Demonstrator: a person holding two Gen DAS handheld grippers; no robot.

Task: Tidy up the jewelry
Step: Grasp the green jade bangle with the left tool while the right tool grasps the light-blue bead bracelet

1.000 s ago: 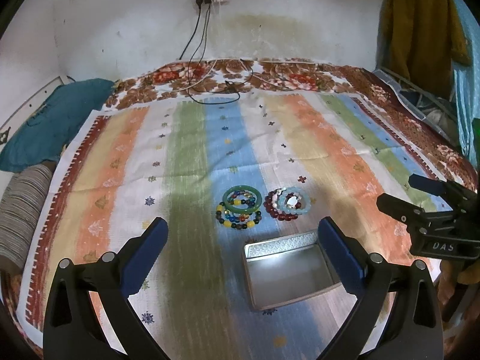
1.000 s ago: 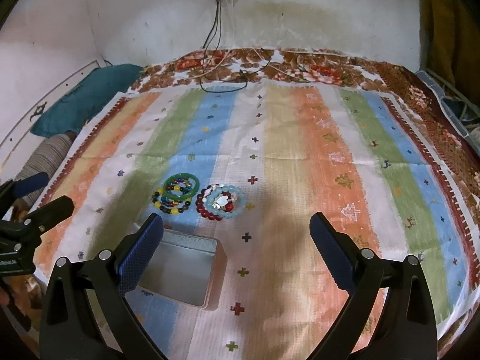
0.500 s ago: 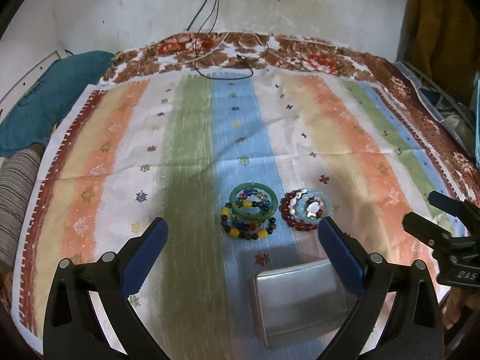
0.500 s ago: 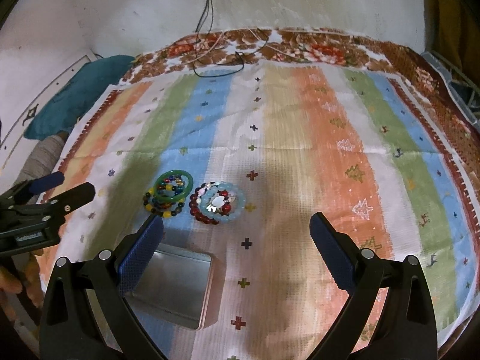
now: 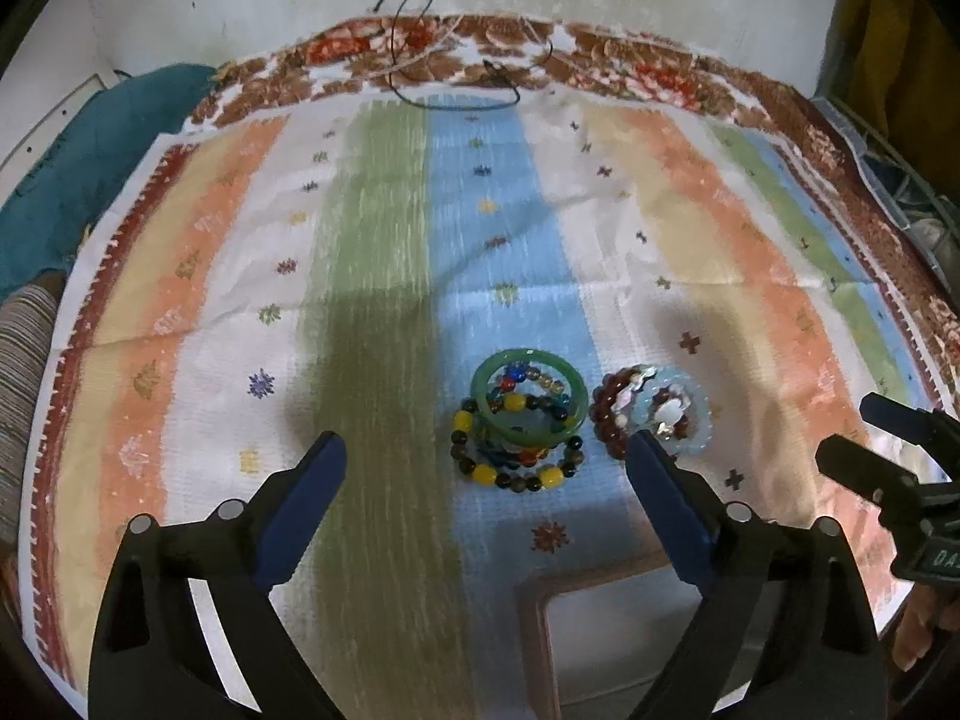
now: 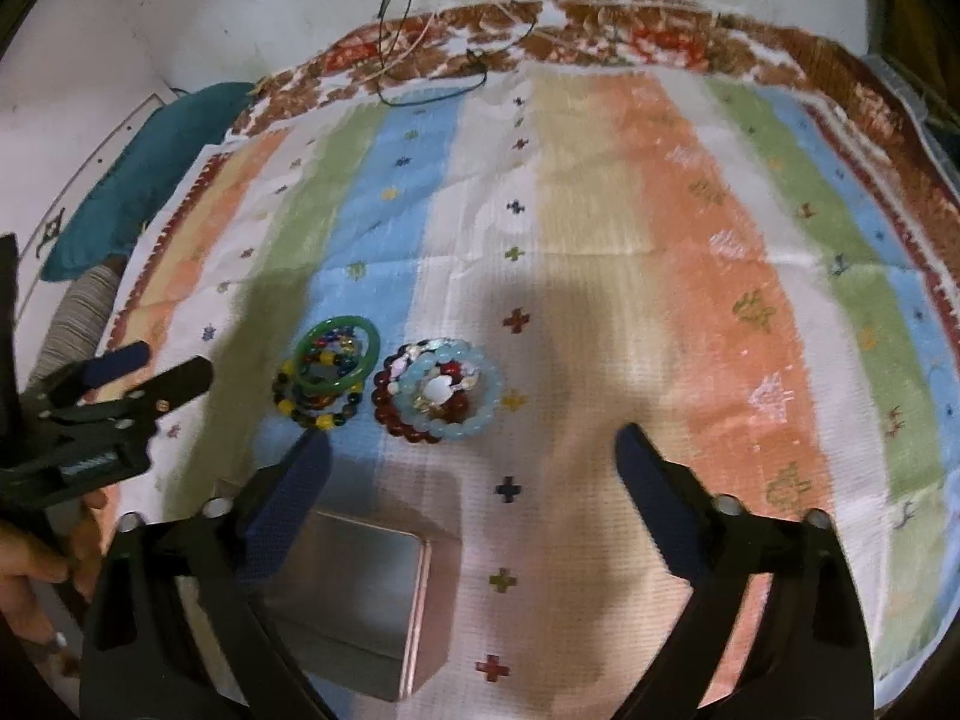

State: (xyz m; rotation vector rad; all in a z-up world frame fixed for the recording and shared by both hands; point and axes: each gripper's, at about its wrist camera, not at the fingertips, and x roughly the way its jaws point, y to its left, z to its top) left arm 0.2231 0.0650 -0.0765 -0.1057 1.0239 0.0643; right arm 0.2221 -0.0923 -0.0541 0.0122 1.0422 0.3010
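Observation:
Two small heaps of jewelry lie on the striped cloth (image 5: 384, 276). A green bangle (image 5: 528, 401) rests on multicoloured bead bracelets (image 5: 517, 468). To its right, a pale blue bead bracelet (image 5: 690, 414) lies on dark red beads (image 5: 606, 414). Both heaps show in the right wrist view: the bangle (image 6: 339, 361) and the blue bracelet (image 6: 450, 396). An open metal tin (image 5: 606, 642) sits near me, also in the right wrist view (image 6: 360, 594). My left gripper (image 5: 486, 480) is open just before the bangle heap. My right gripper (image 6: 474, 456) is open just short of the blue bracelet.
A teal pillow (image 5: 78, 180) and a striped cushion (image 5: 24, 372) lie at the left edge. Black cables (image 5: 456, 84) trail onto the far floral border. The wall stands behind. Clothing hangs at the far right (image 5: 888, 60).
Both grippers have moved forward and down toward the jewelry; the heaps look larger and the tin has slid toward the bottom of both views. Both stay open.

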